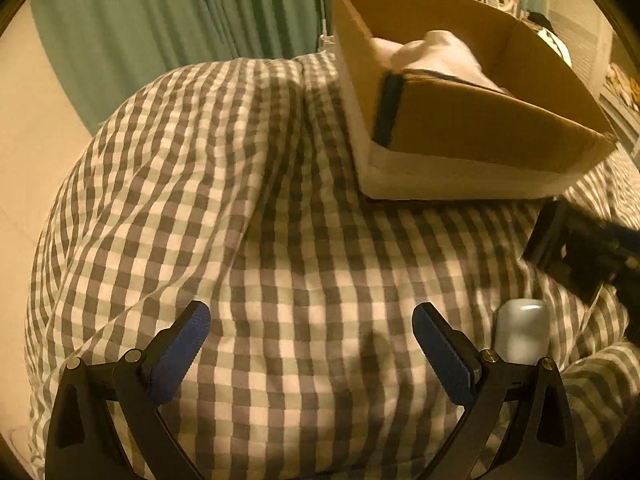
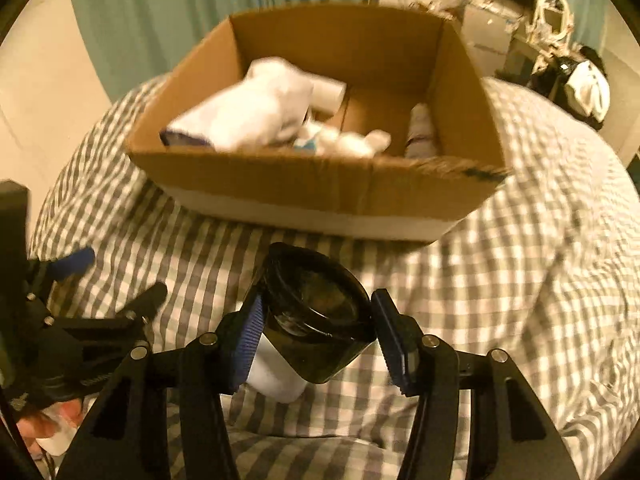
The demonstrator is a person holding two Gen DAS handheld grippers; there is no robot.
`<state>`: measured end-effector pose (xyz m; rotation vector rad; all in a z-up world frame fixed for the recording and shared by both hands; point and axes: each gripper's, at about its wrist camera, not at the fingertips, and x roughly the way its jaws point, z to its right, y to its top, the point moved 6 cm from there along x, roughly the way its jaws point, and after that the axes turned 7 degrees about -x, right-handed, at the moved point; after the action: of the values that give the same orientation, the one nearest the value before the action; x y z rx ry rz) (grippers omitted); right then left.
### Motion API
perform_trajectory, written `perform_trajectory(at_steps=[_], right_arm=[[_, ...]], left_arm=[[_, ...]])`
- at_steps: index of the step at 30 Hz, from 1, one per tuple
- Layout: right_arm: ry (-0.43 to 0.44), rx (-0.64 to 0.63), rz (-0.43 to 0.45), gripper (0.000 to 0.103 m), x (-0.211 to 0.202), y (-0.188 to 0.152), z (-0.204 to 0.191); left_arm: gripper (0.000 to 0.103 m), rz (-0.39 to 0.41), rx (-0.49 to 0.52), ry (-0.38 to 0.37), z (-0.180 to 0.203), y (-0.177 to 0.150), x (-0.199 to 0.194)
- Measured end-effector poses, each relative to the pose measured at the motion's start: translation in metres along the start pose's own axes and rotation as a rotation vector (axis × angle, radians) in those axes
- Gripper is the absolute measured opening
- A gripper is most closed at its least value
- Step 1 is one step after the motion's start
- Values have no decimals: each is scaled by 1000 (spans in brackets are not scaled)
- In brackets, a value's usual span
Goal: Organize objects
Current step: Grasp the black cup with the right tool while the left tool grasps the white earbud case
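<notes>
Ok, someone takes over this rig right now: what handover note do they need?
Left gripper: open, empty, above the checked bedcover.
Right gripper: around a dark-lidded white container; the left pad touches it, right-side contact is unclear.
Cardboard box sits on the bedcover just ahead, already holding white items.
Left to do: get the container into the box. A white object lies on the bedcover beside the left gripper's right finger.

Both wrist views look down, sharing the box.
</notes>
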<state>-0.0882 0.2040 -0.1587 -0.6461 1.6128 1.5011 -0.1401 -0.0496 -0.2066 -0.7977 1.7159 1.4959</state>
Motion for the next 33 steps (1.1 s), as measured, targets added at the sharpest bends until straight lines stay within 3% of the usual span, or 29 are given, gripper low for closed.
perform_trajectory(at_steps=[6,13,20,26,28,33], right_arm=[[-76,58,32,53,-25,-5,22],[-160,81,55,53,-39,4,48],[-148,105,33,53,-27,0,56],[-140,102,10,53,-17,-2,54],[-140,104,6,53,-16,-3,54],[-141,106,6,53,-17,-3,55]], left_arm=[[103,12,110,-36,41,0,-18],[103,-53,193,-168,102,0,-16],[101,-128,313,-219,137,-24,5],[77,-179,351,-283,155,-33,15],[56,-180,358,-307,159,-34,13],[54,-184,332,-331,160,-31,9]])
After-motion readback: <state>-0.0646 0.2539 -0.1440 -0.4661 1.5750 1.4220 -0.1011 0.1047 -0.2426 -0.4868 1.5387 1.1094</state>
